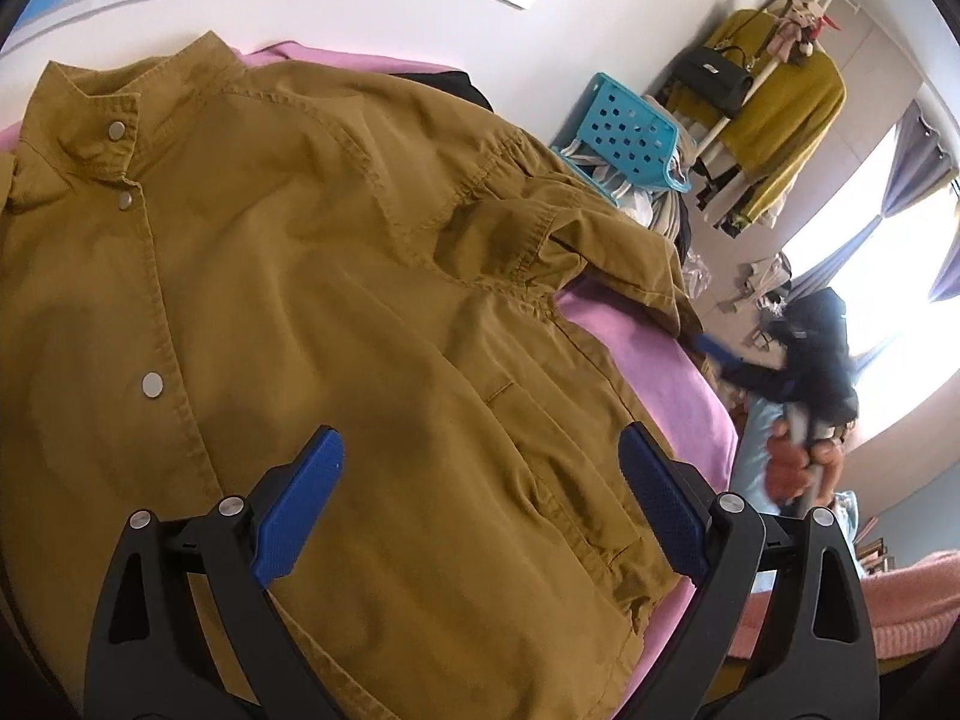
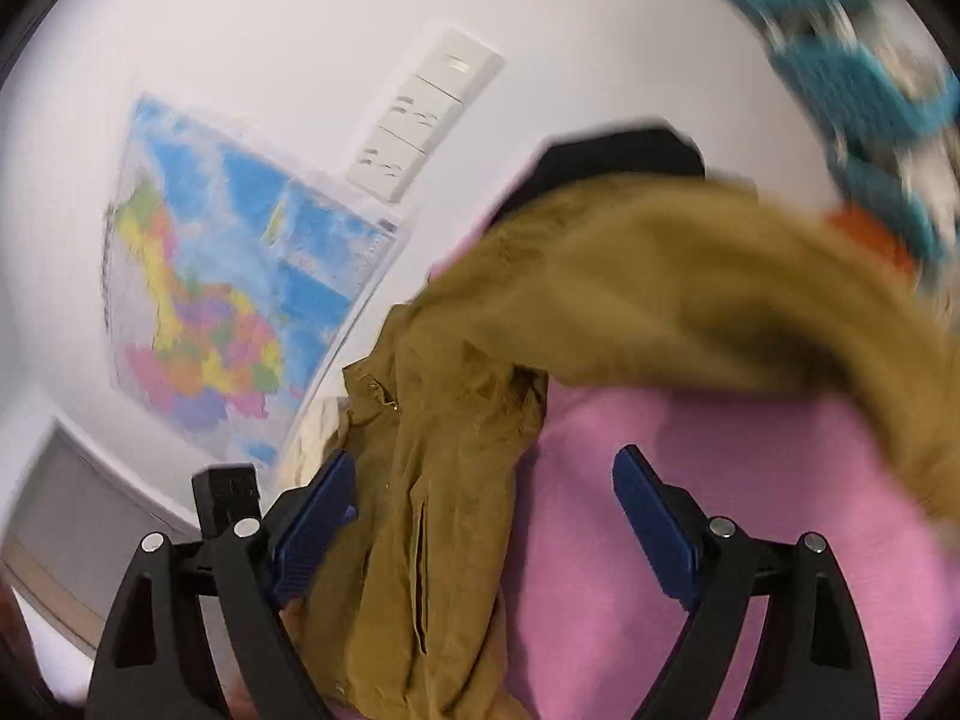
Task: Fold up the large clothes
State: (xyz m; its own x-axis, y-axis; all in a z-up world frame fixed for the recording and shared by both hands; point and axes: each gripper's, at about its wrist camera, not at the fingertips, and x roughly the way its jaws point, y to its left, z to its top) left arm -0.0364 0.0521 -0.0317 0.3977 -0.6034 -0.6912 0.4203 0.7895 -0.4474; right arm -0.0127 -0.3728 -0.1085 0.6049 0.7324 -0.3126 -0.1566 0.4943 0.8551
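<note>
Both claws gape: left claw hovers over the spread jacket; only right claw faces the wall map.

Jacket sleeve and perhaps a basket are motion-blurred.

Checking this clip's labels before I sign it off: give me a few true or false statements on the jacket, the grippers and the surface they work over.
1. The mustard jacket lies front up on a pink sheet. True.
2. The left gripper is clamped on the jacket's hem. False: its jaws stand wide apart above the cloth, holding nothing.
3. The jacket closes with a zipper. False: metal snap buttons run down the front.
4. The right gripper is open. True: its jaws stand apart, with jacket cloth hanging between them.
5. A blue perforated basket sits beyond the jacket. True.
</note>
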